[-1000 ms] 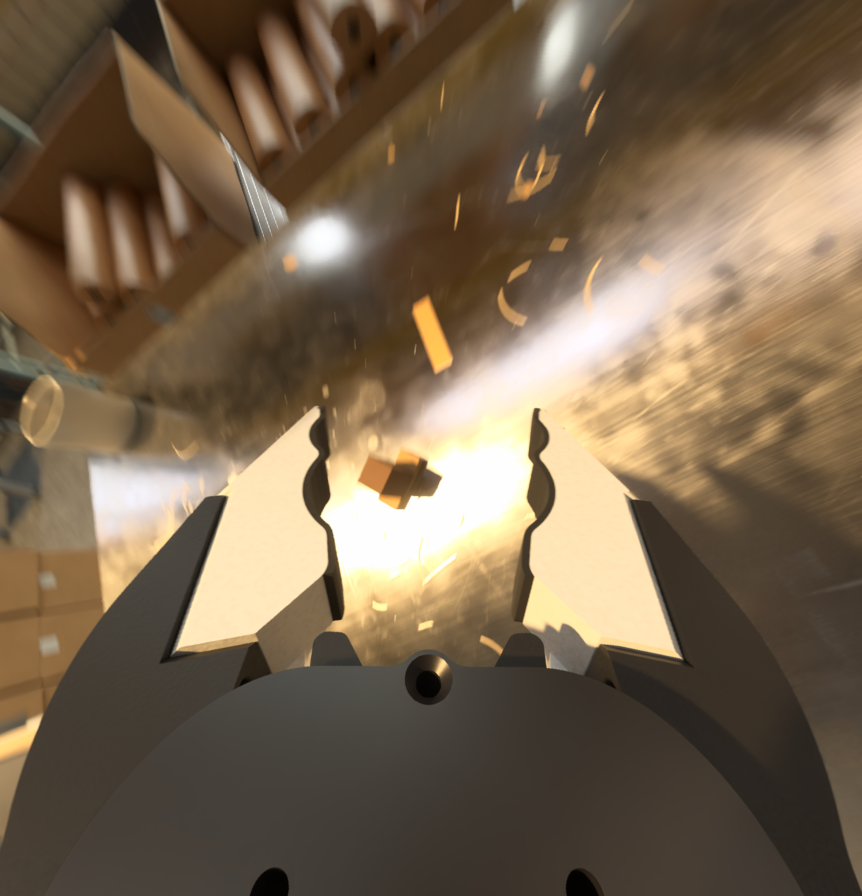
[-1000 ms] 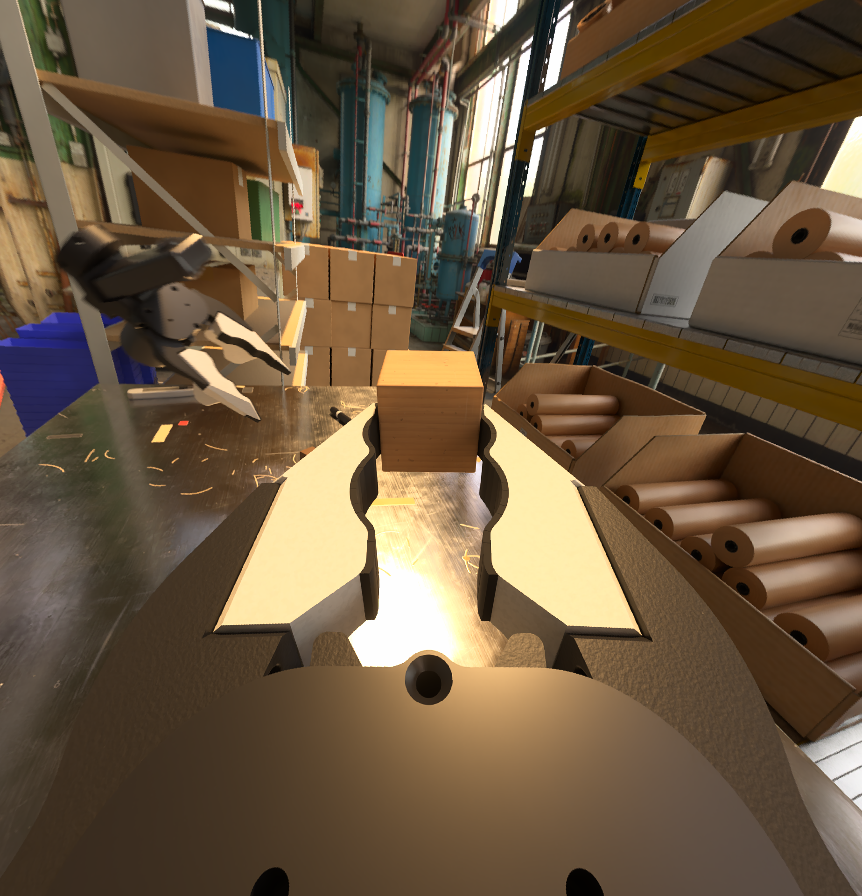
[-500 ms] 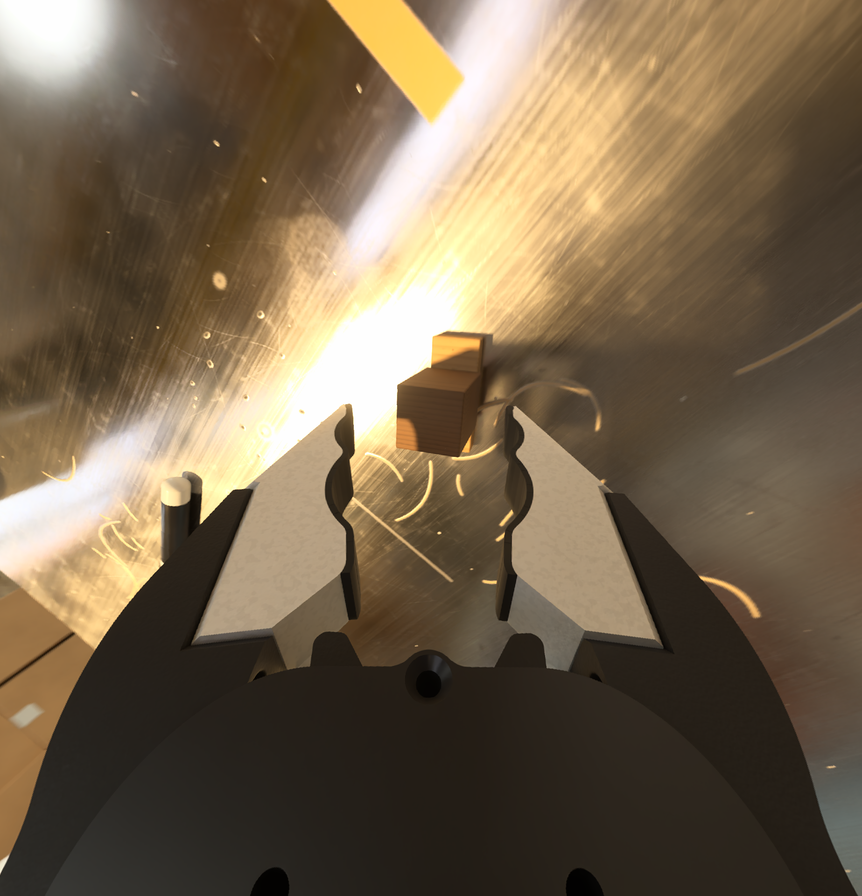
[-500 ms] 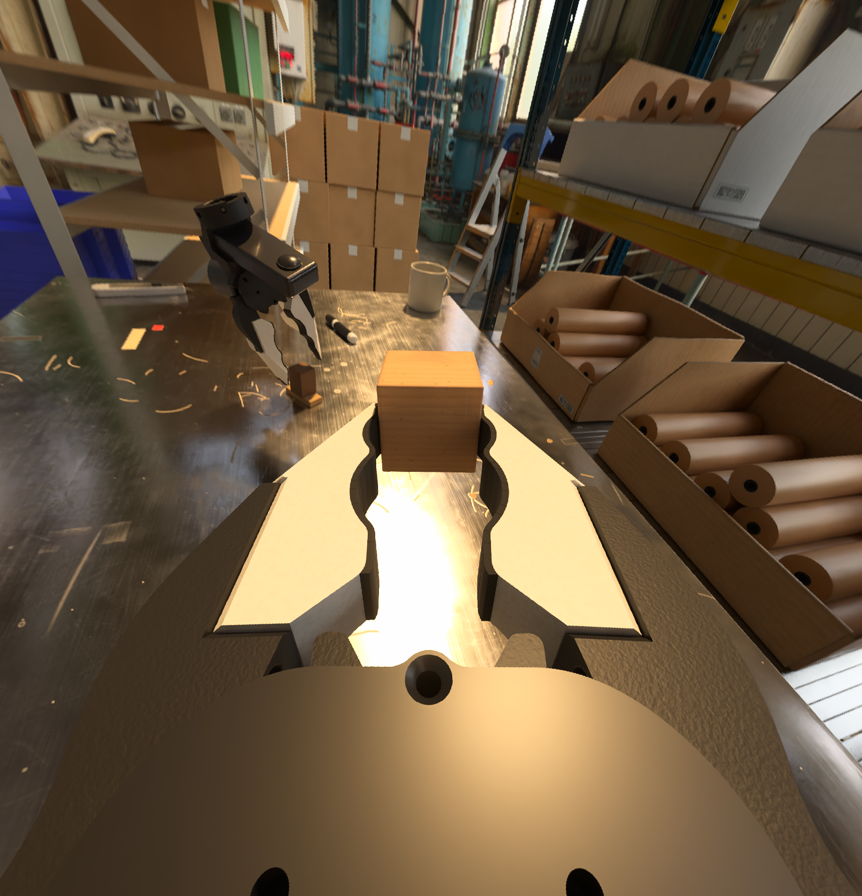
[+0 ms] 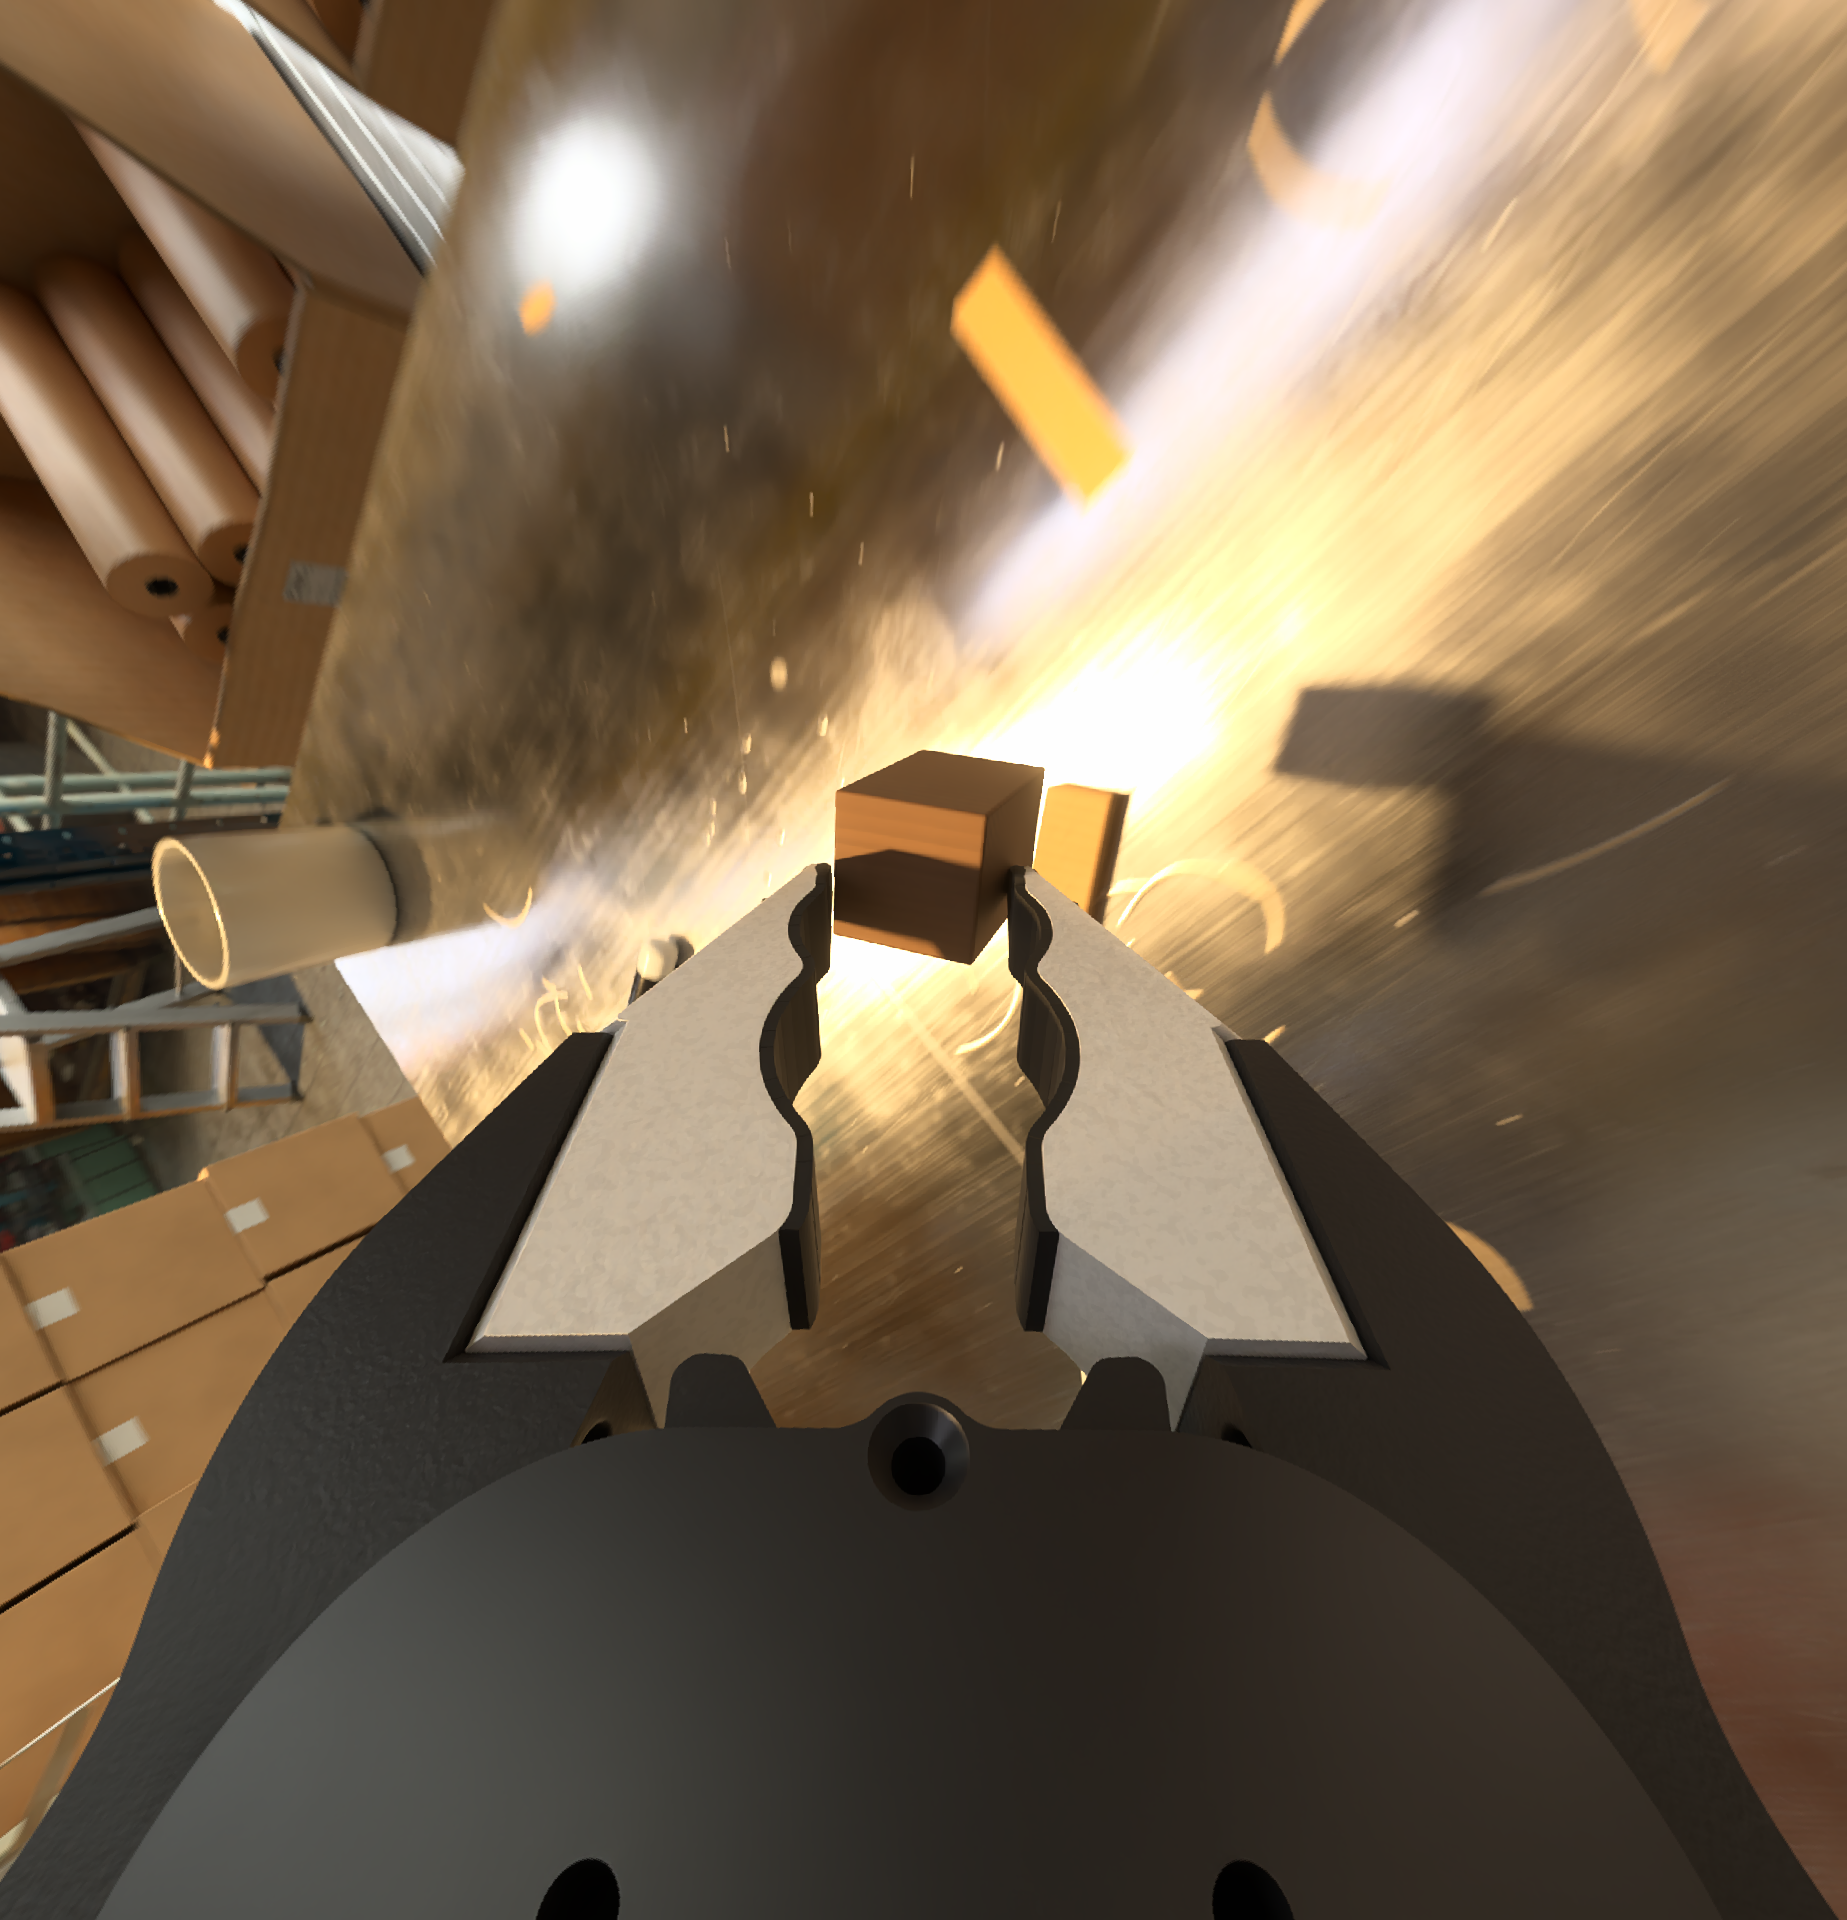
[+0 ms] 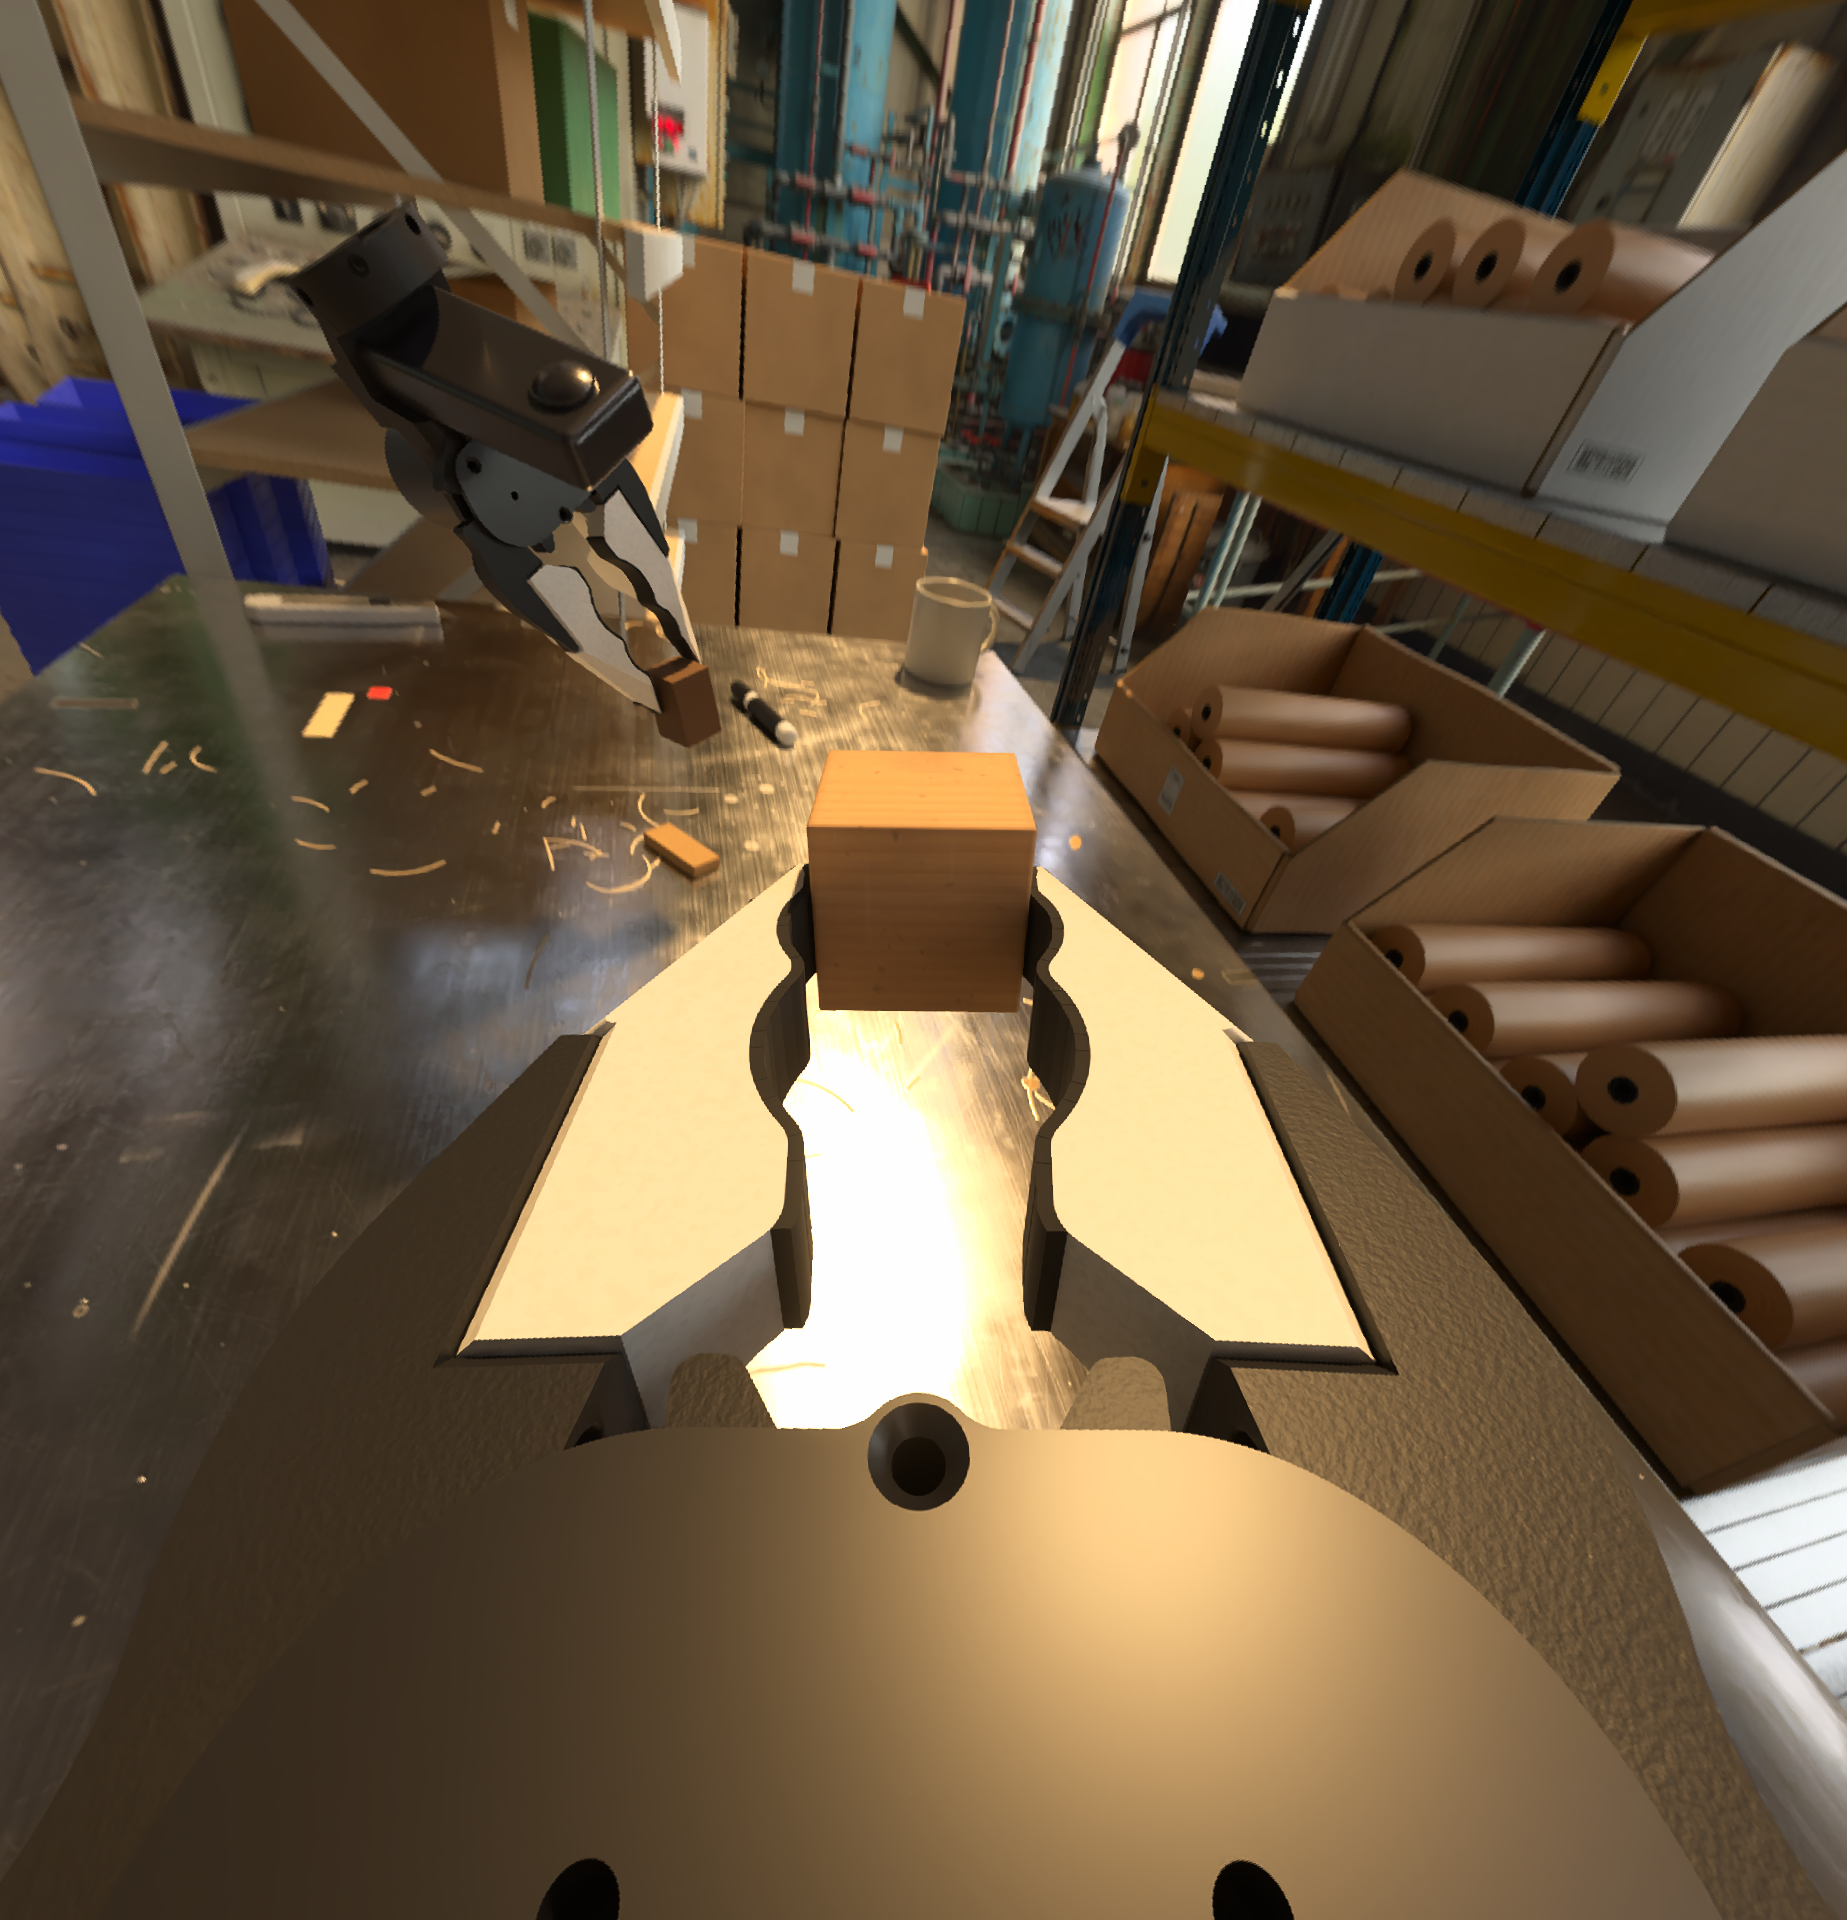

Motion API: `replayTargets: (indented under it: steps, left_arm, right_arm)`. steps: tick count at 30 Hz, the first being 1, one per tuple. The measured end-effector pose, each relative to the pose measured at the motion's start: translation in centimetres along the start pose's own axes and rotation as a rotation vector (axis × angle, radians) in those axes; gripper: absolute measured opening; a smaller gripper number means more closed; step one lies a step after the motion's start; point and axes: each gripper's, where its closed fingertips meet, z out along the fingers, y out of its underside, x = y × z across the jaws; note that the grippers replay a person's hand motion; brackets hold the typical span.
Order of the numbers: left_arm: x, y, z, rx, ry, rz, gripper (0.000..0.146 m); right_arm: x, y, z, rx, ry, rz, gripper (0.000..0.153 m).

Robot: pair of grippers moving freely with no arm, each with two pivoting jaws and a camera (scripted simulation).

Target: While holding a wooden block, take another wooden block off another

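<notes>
My right gripper is shut on a light wooden cube and holds it above the metal table. My left gripper is shut on a smaller, darker wooden cube, gripped at the fingertips. In the right wrist view the left gripper hangs tilted over the far middle of the table, with its cube in the air. A flat wooden block lies bare on the table below and nearer; it also shows in the left wrist view just behind the held cube.
A white mug and a black marker sit at the far side. Wood shavings, a yellow strip and a red chip lie scattered to the left. Open boxes of paper rolls stand beyond the table's right edge. A metal post rises at left.
My left gripper has closed on the small cube and lifted it off the flat block, which stays on the table. My right gripper still holds its cube and has shifted only slightly.
</notes>
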Motion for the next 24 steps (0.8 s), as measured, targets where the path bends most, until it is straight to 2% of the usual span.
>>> replayTargets:
  steps: [4,6,8,11,15,18,24]
  left_arm:
    - [3.3,-8.6,-4.7,0.119,0.010,-0.044,0.034]
    - [6.3,-12.1,-5.0,0.139,0.087,-0.035,0.034]
    - [9.1,-14.1,-3.4,0.108,0.180,-0.034,0.034]
    - [12.0,-14.2,0.7,-0.024,0.249,-0.007,0.034]
    - [14.3,-12.3,5.1,-0.176,0.333,0.013,0.034]
    - [14.5,-11.5,6.5,-0.193,0.372,-0.027,0.034]
    - [15.1,-9.9,7.2,-0.234,0.397,-0.003,0.033]
  right_arm:
    - [-1.2,-2.1,-1.3,0.074,-0.018,-0.023,0.038]
    - [-1.9,-2.7,-1.7,0.085,-0.034,-0.040,0.038]
    - [-2.5,-2.9,-2.0,0.086,-0.046,-0.055,0.038]
    - [-2.7,-3.2,-2.7,0.088,-0.052,-0.069,0.038]
    - [-2.5,-3.9,-3.9,0.120,-0.051,-0.068,0.038]
    - [-2.3,-4.4,-4.7,0.153,-0.054,-0.060,0.038]
    - [-1.9,-5.0,-5.5,0.200,-0.075,-0.030,0.038]
